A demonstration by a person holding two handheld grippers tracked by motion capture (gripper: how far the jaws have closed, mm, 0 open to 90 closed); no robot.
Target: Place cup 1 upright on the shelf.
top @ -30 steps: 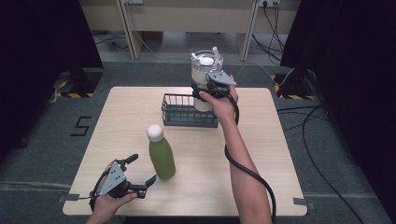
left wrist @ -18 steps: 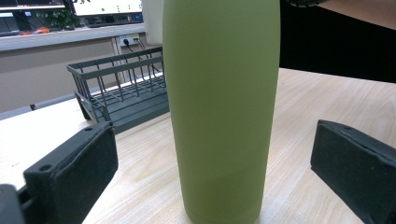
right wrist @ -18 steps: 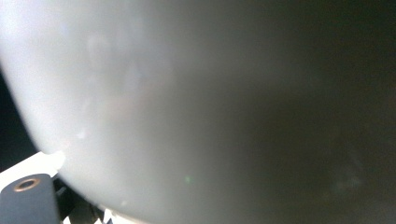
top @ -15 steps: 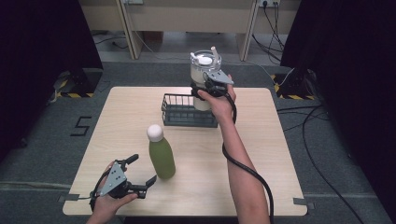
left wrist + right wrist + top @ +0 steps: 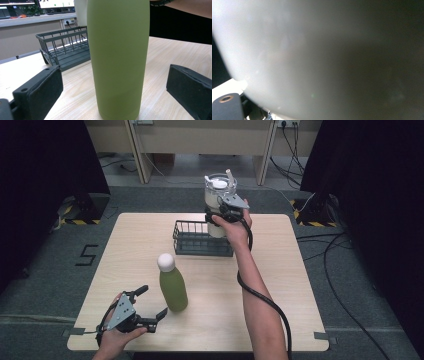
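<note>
Right gripper (image 5: pixel 220 215) gripping white jug (image 5: pixel 218 195), lifting it over basket (image 5: pixel 200 239)'s far-right corner. Left gripper (image 5: pixel 150 310) sitting open w/ green bottle (image 5: pixel 172 284) between jaws, nearer than basket. Next prob: lower jug in.

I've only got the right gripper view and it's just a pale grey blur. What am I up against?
Observer: From the high view, a white cup with a clear lid and a straw. The right gripper is right up against its side.
Operator: Where is that cup?
Observer: At the far right end of a dark wire basket. I cannot tell whether it stands inside or is held above.
Operator: And my left hand?
Observer: The left gripper is open near the front edge of the table. Its fingers are either side of an upright green bottle, not touching it.
</note>
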